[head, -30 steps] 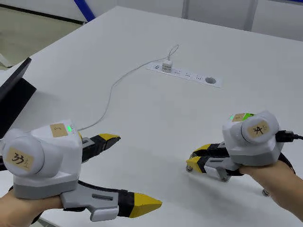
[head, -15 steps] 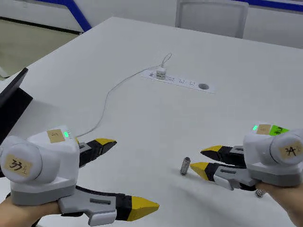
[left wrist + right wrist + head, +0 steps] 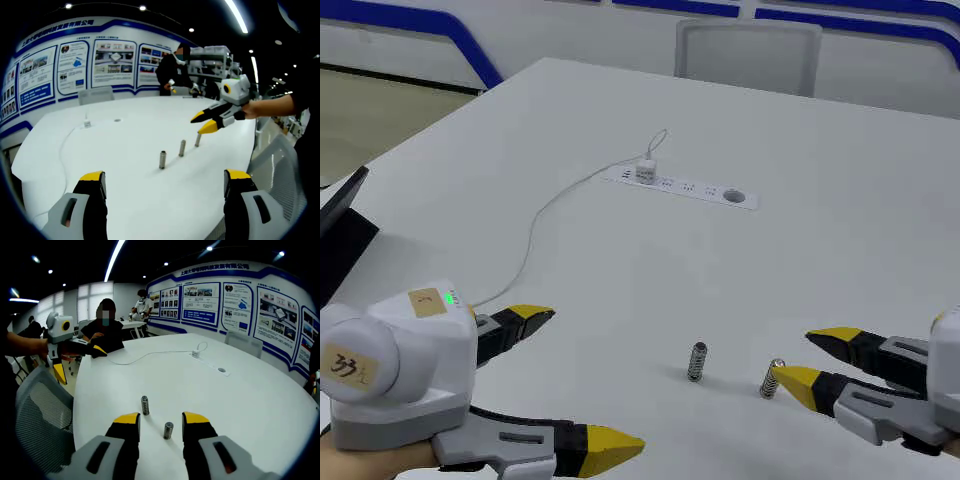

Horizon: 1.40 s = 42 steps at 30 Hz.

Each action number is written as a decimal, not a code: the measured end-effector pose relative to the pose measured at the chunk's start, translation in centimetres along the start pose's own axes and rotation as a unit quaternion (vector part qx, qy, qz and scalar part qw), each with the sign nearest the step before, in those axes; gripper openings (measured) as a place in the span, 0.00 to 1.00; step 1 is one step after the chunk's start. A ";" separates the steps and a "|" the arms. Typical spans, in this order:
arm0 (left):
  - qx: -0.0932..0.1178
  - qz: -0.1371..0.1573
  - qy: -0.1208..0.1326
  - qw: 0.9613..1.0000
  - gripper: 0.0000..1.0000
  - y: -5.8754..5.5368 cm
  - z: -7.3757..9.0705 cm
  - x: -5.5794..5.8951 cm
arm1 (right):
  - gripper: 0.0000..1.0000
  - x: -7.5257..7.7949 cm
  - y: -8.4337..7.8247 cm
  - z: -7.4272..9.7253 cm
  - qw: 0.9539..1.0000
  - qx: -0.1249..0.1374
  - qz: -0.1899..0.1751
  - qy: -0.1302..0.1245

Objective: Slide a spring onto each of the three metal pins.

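Both grippers hover empty over the white surface (image 3: 770, 260).
We hold the left gripper (image 3: 585, 378) spread wide and the right gripper (image 3: 798, 356) slightly parted. Two spring-wrapped pins stand upright: one pin (image 3: 696, 361) between the grippers, the other pin (image 3: 772, 378) just beside the right gripper's tip.

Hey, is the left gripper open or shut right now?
Open. The left gripper has its yellow-tipped jaws spread wide apart, gripping nothing, in the head view and its own view.

The desk (image 3: 620, 250) is smooth, matt white. The springs (image 3: 697, 361) are grey metal; the left claw (image 3: 590, 377) and right claw (image 3: 794, 356) are faintly glossy plastic.
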<state>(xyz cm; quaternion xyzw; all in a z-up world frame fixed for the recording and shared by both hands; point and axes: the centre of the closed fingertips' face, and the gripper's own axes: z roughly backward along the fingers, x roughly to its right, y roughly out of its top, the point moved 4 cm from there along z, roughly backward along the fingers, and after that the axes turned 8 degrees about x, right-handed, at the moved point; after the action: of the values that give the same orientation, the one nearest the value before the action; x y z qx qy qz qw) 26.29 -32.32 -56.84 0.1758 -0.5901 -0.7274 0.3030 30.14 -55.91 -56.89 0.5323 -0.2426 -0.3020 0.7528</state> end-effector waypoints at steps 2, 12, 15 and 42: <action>0.002 0.000 0.002 1.000 1.00 0.1 -0.1 -0.1 | 0.35 0.4 -0.1 1.0 1.000 0.001 -0.002 -0.010; 0.011 0.000 0.004 1.000 1.00 0.6 -0.5 -0.3 | 0.40 2.1 -0.9 4.6 0.998 0.012 -0.030 -0.060; 0.014 0.000 0.003 1.000 1.00 0.9 -0.8 -0.2 | 0.42 2.2 -1.4 5.6 0.997 0.012 -0.036 -0.069; 0.020 0.004 0.004 1.000 1.00 0.0 -1.3 1.6 | 0.81 -0.2 -5.4 11.1 0.980 0.042 -0.131 -0.147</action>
<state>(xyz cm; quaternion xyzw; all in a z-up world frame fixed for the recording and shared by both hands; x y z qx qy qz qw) 25.87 -34.31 -56.95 0.1823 -0.6036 -0.7138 0.3047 21.27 -64.38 -58.52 0.5401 -0.2911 -0.4623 0.6402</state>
